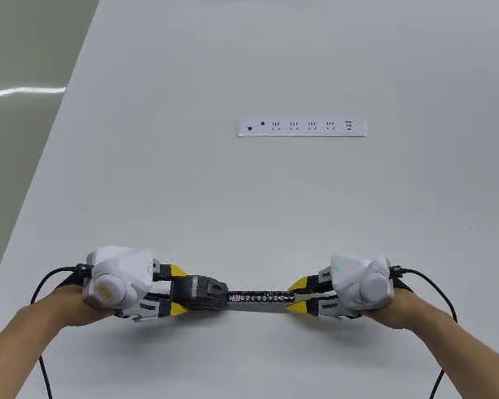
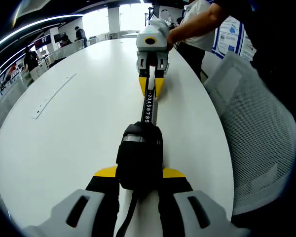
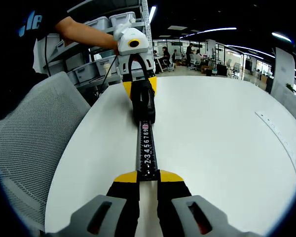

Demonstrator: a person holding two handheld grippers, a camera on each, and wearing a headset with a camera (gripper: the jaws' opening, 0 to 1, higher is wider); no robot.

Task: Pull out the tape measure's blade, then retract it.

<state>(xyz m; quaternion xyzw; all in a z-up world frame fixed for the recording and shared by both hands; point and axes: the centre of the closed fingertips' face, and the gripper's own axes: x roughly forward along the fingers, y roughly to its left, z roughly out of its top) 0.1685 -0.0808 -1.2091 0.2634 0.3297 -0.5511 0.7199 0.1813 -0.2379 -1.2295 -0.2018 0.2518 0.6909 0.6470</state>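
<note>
1. We saw a broad, matte white table (image 1: 233,191) with a long white power strip (image 1: 301,126) lying flat on it.
2. The black, rounded tape measure (image 1: 198,292) lay on the tabletop well apart from the power strip, on the side nearer to us and a little to its left.
3. The left gripper (image 1: 176,289) had its yellow-tipped jaws pressed against the sides of the tape measure, pinching its body.
4. The dark blade with white numerals (image 1: 262,297) ran out of the case, roughly parallel to the power strip, with a short length drawn out.
5. The right gripper (image 1: 298,295) pinched the free end of the blade between its closed yellow tips, below the middle of the power strip in the head view.
6. Past the table edge farther to the left of the power strip, a grey-green glossy floor (image 1: 17,83) showed a streak of reflected light.
7. In the right gripper view, a grey mesh chair back (image 3: 29,143) stood on the table's side away from the power strip, with shelves of pale storage bins (image 3: 98,29) behind it.
8. Bright ceiling light strips (image 3: 212,30) ran over an open office.
</note>
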